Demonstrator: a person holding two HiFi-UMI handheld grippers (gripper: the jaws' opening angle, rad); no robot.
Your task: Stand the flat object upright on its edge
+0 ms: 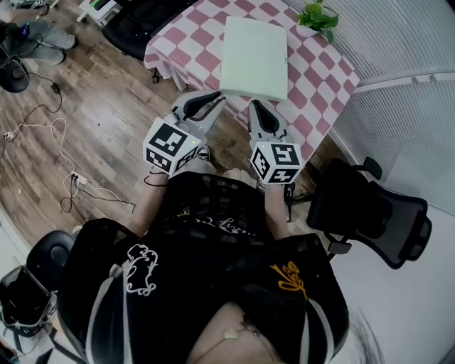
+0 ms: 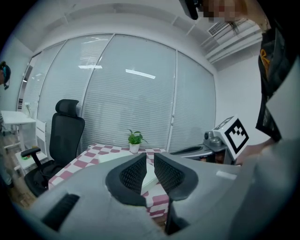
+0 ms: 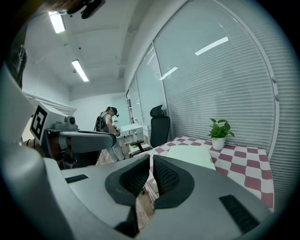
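The board (image 1: 254, 58) lay on the table (image 1: 188, 37), a plant (image 1: 318, 18) behind it. A chair (image 1: 377, 213) stood right of the table.

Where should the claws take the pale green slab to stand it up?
Probably its near edge, approached level from the person's side. The slab lies flat on the table, wide face up, so only the thin edges can be pinched, and that edge is nearest.

— What stands at the table's (image 1: 186, 37) far corner?
— A small potted plant (image 1: 318, 18) in a white pot, on the pink-and-white checked cloth, near the window blinds (image 1: 405, 35).
— And round about?
— A black office chair (image 1: 377, 213) at the right, and another chair (image 1: 131, 28) past the table's left side. White cables (image 1: 50, 121) trail over the wooden floor (image 1: 106, 85). A person (image 3: 107, 123) stands by a far desk.
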